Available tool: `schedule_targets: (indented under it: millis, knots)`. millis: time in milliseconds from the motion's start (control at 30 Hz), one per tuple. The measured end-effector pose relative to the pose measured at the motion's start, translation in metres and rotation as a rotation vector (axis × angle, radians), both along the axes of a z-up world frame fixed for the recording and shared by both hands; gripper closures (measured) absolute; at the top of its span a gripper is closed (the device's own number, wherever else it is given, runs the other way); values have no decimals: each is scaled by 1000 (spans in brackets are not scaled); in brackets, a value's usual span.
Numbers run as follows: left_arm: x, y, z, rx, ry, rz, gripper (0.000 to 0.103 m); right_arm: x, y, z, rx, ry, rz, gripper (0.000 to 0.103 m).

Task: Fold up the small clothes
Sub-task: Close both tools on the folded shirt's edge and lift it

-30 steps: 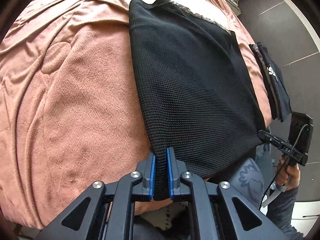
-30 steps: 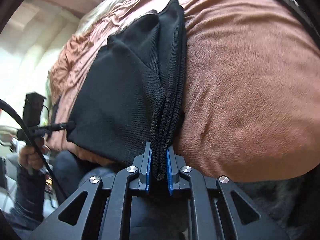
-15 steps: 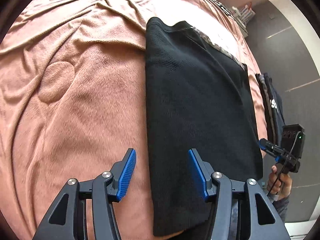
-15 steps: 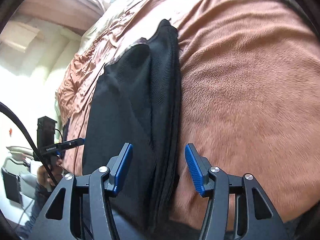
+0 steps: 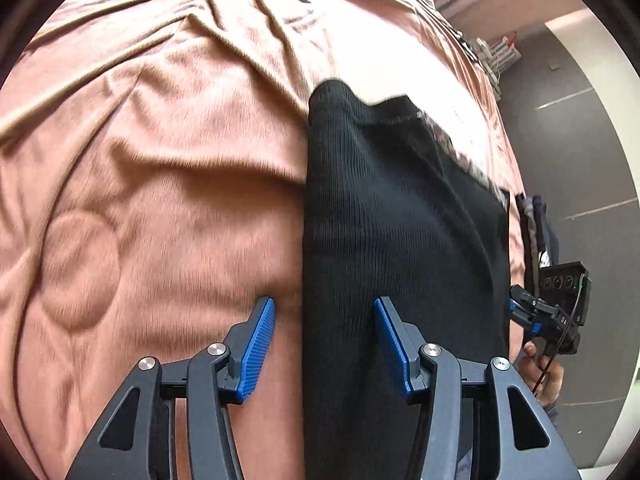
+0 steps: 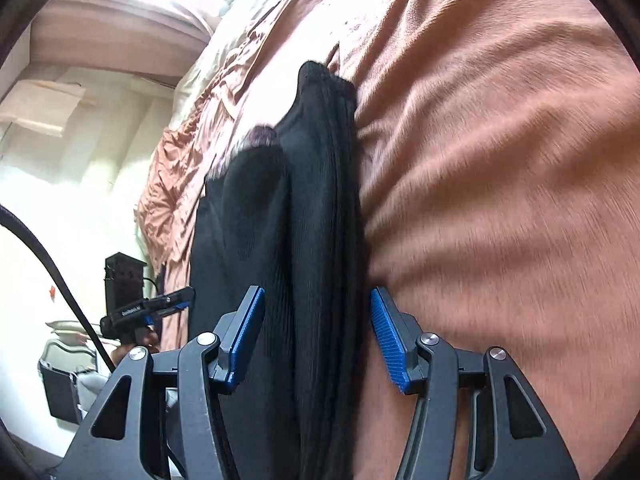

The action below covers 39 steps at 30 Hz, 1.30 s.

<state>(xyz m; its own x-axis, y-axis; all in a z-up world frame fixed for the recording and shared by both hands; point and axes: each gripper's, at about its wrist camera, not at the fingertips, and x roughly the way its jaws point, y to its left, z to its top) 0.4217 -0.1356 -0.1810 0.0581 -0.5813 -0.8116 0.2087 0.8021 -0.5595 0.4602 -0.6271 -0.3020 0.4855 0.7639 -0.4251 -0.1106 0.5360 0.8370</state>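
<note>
No brand or label could be read; small print on the tool bodies was too blurred. The left tool [image 5: 324, 338] stood about half open, blue pads clear of the cloth, straddling the left edge of the folded black garment [image 5: 400, 240]. That garment lay flat on the pink bedspread [image 5: 160, 160] of the bed. The right tool [image 6: 318, 336] was likewise parted, holding nothing, the garment's stacked right edge [image 6: 320, 200] between its pads.

Bare pink blanket [image 5: 160, 184] left of black garment [image 5: 392, 240]: open passage.
</note>
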Motion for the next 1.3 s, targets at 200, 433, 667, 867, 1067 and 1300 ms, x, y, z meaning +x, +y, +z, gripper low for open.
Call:
schedule_targets:
  millis: [200, 433, 667, 867, 1067, 1300]
  knots:
    - [27, -5, 2, -38, -14, 14, 51, 29, 9, -1, -4, -28, 39, 51]
    - [54, -9, -5, -91, -9, 35, 53, 50, 15, 5, -43, -65, 73, 50]
    - [75, -14, -9, -127, -14, 41, 62, 72, 30, 9, -60, -95, 107, 51]
    - [89, -23, -14, -115, -15, 57, 81, 82, 38, 13, -131, -86, 92, 75]
    - [85, -22, -5, -115, -52, 78, 92, 79, 52, 31, -163, -96, 57, 91]
    - [71, -15, 28, -144, -107, 75, 93, 46, 57, 58, -177, -154, 20, 92]
